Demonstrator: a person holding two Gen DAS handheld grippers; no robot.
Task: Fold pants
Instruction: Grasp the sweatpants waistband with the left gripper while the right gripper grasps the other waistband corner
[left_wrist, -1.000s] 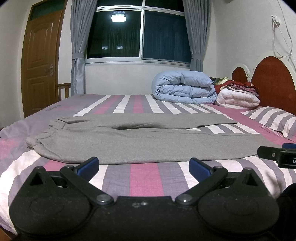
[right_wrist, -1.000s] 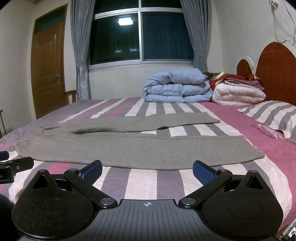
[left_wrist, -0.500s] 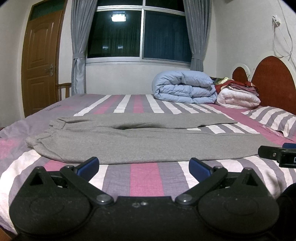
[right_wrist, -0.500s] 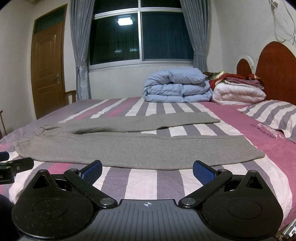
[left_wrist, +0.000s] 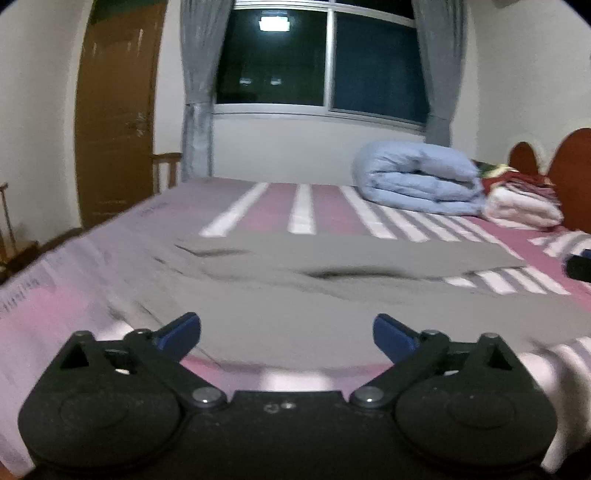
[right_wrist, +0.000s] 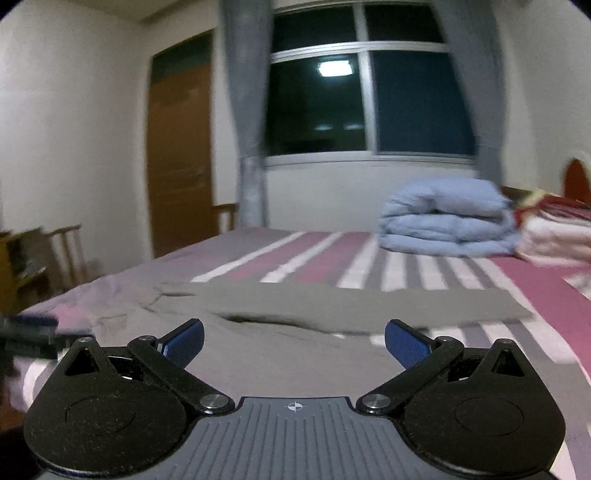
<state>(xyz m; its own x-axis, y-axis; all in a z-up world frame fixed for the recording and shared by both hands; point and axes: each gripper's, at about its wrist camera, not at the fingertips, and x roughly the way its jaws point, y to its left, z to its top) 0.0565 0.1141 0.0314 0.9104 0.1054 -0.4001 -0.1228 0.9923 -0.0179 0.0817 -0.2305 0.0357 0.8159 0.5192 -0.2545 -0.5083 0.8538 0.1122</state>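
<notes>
Left wrist view shows grey pants lying flat across a striped bed, legs running toward the headboard; the left gripper hangs over their near edge, its jaws wide apart after closing a little, nothing clamped. Right wrist view has the right gripper over the pants too, jaws wide apart and empty.
</notes>
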